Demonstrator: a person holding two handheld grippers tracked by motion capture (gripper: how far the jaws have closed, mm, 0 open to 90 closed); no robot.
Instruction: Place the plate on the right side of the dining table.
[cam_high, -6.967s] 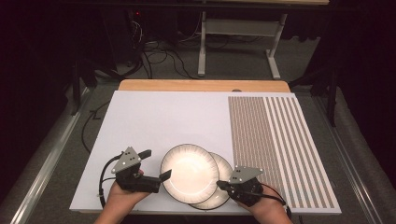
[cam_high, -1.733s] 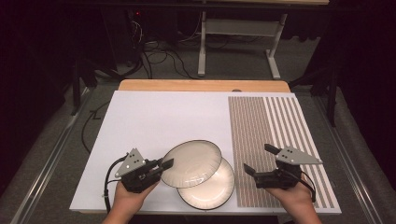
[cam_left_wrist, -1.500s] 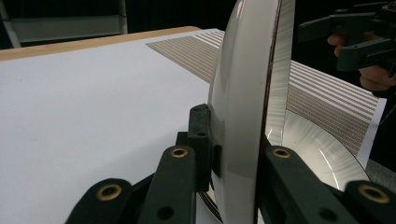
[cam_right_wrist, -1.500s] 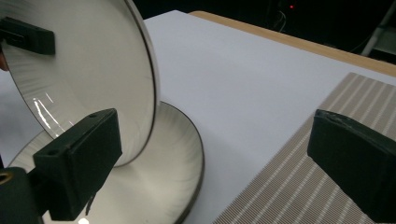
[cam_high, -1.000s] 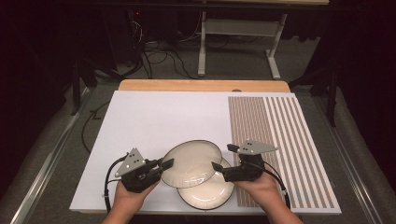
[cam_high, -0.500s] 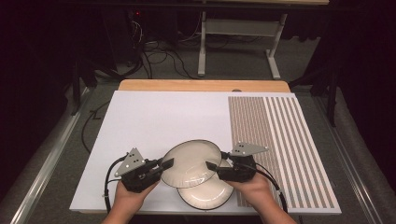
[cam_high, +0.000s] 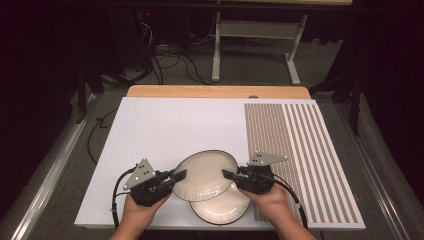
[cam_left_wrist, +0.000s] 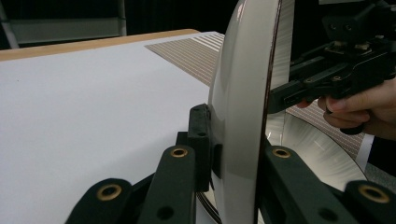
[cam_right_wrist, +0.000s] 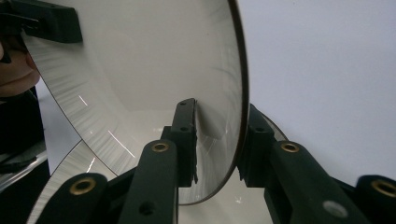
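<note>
two sets of tongs meet on one plate. our left tongs (cam_high: 176, 177) are clamped on the left rim of the upper plate (cam_high: 206, 173), and the left gripper view shows the rim (cam_left_wrist: 240, 116) pinched between both jaws. our right tongs (cam_high: 227, 175) have just been closing on the opposite rim, and in the right gripper view the plate's edge (cam_right_wrist: 236, 93) sits between the jaws with both pads against it, so we read them as gripping it.

the relation that matters, as we judge it: the plate lies directly between the two hands, held at opposite ends of a line running left to right, raised off the tabletop (cam_high: 165, 130) and overlapping a lower plate (cam_high: 220, 206) that lies flat beneath it, towards us. neither hand is nearer; any lift needs both moving together.

how far the two plates stand apart is hard to make out from above, and the lower plate's far side is hidden under the upper one. the right hand (cam_high: 267, 197) covers part of the striped mat (cam_high: 300, 150).
</note>
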